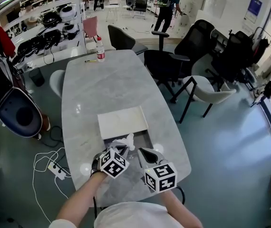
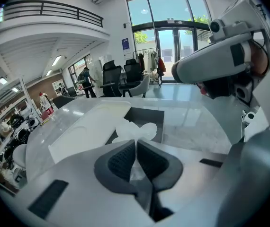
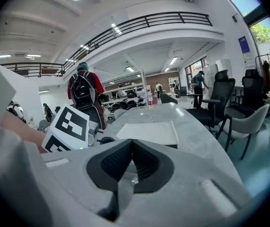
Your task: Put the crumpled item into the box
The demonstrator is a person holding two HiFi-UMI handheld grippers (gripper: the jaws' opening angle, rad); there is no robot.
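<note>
The crumpled item [image 1: 125, 141] is a wad of thin white paper or plastic. My left gripper [image 1: 121, 149] is shut on its near end and holds it over the near edge of the box [image 1: 143, 139], an open shallow box with a dark inside. In the left gripper view the crumpled item [image 2: 136, 131] sticks out past the shut left gripper [image 2: 136, 144], above the box [image 2: 147, 118]. My right gripper [image 1: 141, 152] hovers just right of it at the box's near edge. The right gripper [image 3: 131, 144] is shut with nothing held.
A flat white lid [image 1: 122, 121] lies against the box's far side on the grey marble table [image 1: 107, 84]. A bottle [image 1: 100, 49] stands at the table's far end. Black office chairs [image 1: 166, 63] line the right side; a power strip [image 1: 57, 170] and cables lie on the floor to the left.
</note>
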